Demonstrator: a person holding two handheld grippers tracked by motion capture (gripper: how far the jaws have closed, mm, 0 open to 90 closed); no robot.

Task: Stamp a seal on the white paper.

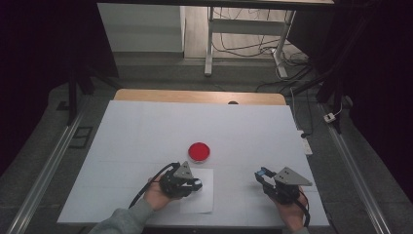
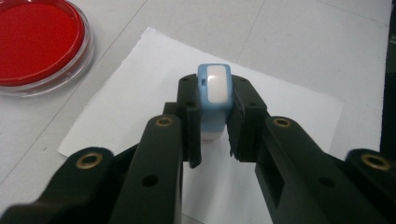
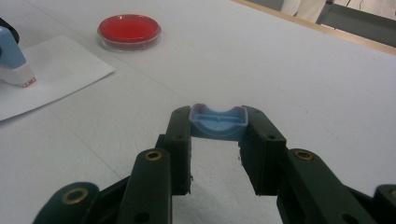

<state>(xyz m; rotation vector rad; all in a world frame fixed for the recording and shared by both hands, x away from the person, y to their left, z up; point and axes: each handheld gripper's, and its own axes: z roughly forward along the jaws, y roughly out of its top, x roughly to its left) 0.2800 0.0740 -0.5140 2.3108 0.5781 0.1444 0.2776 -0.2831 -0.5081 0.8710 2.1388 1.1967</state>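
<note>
On the white bench (image 1: 146,131), we see a sheet of paper (image 1: 202,195) lying near the front edge, with a red ink pad (image 1: 199,152) in its clear dish just beyond it. Over the paper, the left hand-held gripper (image 2: 214,123) is clamped on a blue stamp (image 2: 214,88), held upright with its base down on the sheet. Well apart to the right, the right hand-held gripper (image 3: 218,140) is closed on the stamp's blue cap (image 3: 218,122), held above the bench. We judge the risk to be a smeared print: nothing pins the loose sheet, so any sideways drag could shift it.
</note>
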